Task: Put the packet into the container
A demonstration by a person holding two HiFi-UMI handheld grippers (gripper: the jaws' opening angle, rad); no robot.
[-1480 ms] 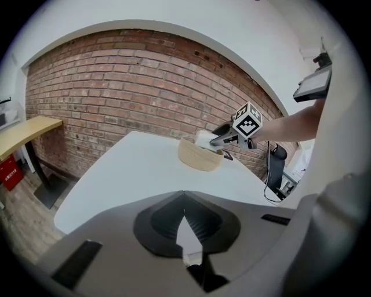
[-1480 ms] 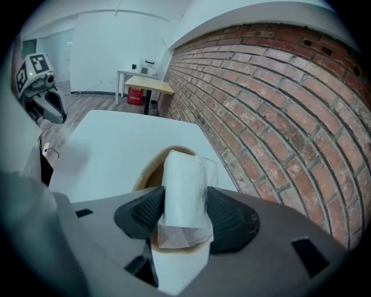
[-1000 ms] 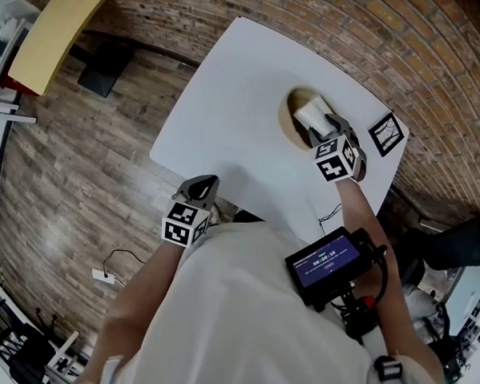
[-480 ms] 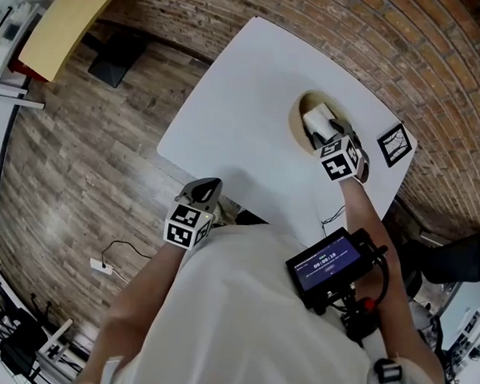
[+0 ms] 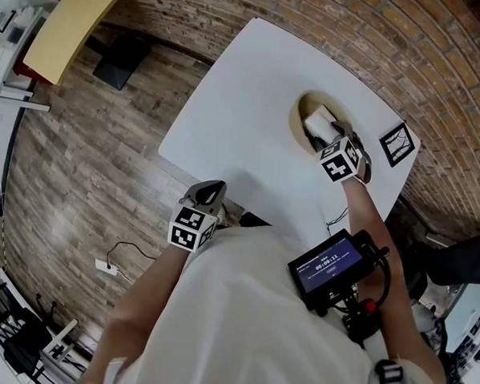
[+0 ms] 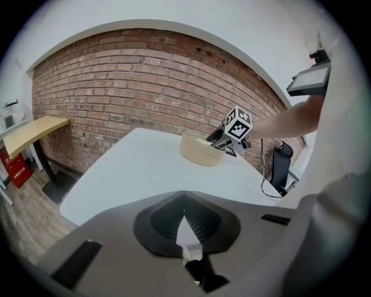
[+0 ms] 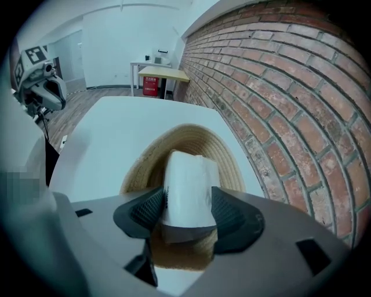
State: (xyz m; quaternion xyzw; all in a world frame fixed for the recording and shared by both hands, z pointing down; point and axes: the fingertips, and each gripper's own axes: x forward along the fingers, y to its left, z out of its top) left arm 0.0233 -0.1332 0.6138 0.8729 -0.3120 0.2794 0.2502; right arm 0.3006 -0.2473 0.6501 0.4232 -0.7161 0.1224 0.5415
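Note:
A white packet is clamped between the pads of my right gripper, which is shut on it. The packet hangs tilted over the hollow of a round woven basket, its far end inside the rim. From the head view the packet and right gripper sit over the basket on the white table. My left gripper hovers at the table's near edge, far from the basket. Its jaws meet with nothing in them. It sees the basket across the table.
A black-and-white marker card lies at the table's right corner by the brick wall. A black cable hangs off the near edge. A screen device sits on the person's chest. A yellow desk stands far left.
My right gripper has sunk a little toward the basket with the packet still held. The left gripper has stayed where it was.

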